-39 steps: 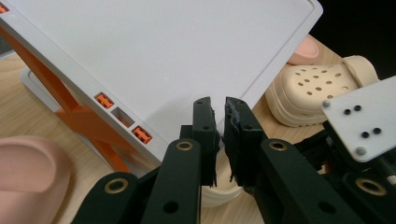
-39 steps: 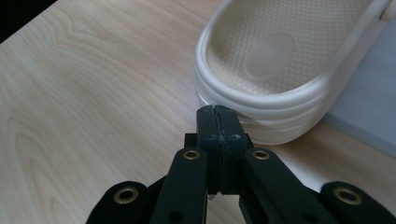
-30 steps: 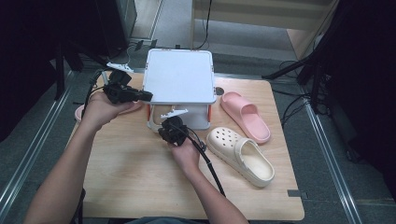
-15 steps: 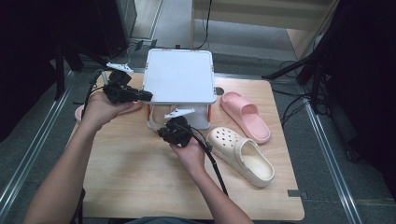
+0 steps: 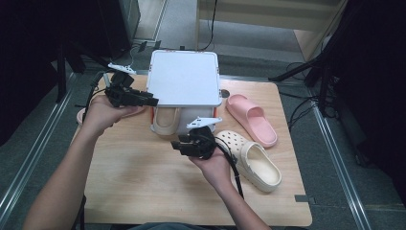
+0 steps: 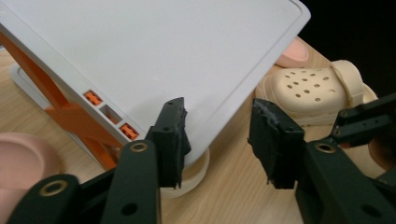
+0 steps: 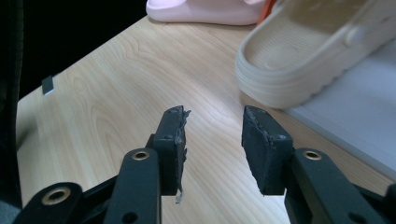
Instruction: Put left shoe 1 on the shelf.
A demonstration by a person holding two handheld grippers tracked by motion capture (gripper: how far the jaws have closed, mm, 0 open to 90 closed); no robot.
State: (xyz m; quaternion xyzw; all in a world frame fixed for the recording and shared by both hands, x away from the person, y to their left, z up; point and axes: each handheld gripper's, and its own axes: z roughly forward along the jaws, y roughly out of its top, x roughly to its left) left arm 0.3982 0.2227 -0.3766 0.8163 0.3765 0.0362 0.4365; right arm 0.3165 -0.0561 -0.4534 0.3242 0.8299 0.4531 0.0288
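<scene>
1. High view: a person is sitting at a wooden table (image 5: 143, 191), working a white and orange shoe rack (image 5: 184, 84) that is standing at the table's far middle, with a cream clog (image 5: 166, 120) tucked on the shelf under its white top.
2. The left gripper (image 5: 149, 101) is hovering at the rack's left edge. Its jaws have just been opening and are standing fairly wide; in the left gripper view the corner of the rack's top is lying between them (image 6: 219, 140), with the pads off it, gripping nothing.
3. The right gripper (image 5: 178, 145) is hanging just in front of the rack, near side. Its jaws have just been opening too, and in the right gripper view they are gaping over bare wood, holding nothing.
4. A second cream clog (image 5: 253, 158) is lying right of the rack, beside the right hand; a pink slide (image 5: 251, 118) is lying farther right of the rack.
5. Risk, as a judgement: the shelved clog may be sitting shallow, so a bump against the rack from either gripper could tip it out.
</scene>
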